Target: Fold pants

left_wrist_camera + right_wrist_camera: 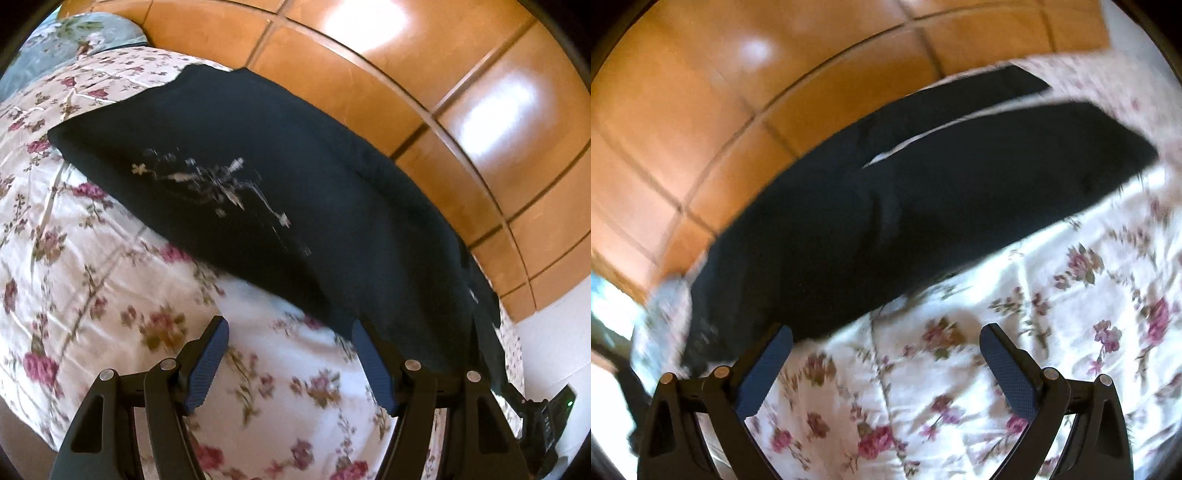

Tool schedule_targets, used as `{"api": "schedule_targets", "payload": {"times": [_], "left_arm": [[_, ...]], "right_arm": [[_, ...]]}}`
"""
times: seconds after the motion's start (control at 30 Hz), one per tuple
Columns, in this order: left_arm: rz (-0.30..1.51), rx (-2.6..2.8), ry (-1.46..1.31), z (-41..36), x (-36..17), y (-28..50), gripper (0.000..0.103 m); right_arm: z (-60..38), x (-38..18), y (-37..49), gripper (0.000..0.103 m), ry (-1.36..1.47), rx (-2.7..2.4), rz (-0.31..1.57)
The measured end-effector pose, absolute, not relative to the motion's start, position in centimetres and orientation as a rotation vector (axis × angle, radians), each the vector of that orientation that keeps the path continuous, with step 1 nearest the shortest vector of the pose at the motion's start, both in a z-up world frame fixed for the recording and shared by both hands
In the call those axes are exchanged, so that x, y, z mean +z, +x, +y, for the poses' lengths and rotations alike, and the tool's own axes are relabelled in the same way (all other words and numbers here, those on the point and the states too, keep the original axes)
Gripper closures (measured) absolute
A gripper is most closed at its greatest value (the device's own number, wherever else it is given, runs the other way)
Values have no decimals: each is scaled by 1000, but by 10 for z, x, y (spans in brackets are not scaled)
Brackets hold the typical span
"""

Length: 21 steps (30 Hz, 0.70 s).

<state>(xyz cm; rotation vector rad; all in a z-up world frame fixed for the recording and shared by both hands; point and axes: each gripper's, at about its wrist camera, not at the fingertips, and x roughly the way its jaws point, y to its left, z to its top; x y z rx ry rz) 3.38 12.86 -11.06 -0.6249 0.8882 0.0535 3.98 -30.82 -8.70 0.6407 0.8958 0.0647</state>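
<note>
I see the black pants point(258, 192) lying flat on the flowery bedspread point(110, 277), along the far edge of the bed, next to the orange tile floor point(461, 110). My left claw point(290, 332) is wide open and holds nothing; its right tip is just at the pants' near edge. My right claw point(886, 336) is wide open and empty too, over the bedspread.

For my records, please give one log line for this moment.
black embroidered pants flat on floral bedspread | left tongs open | right tongs open | nothing gripped
</note>
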Motion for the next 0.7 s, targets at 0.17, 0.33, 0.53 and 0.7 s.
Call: {"api": "schedule_targets", "payload": {"times": [0.17, 0.33, 0.53, 0.7], "left_arm": [[826, 93, -638, 149, -114, 40, 33], [789, 134, -673, 173, -120, 44, 34], [719, 137, -733, 197, -126, 41, 34], [690, 129, -780, 205, -129, 49, 33]], "right_arm": [[-353, -104, 45, 26, 895, 74, 828], [-378, -110, 51, 40, 1006, 60, 754], [-401, -125, 60, 74, 1109, 62, 681], [-407, -139, 60, 96, 1097, 104, 674]]}}
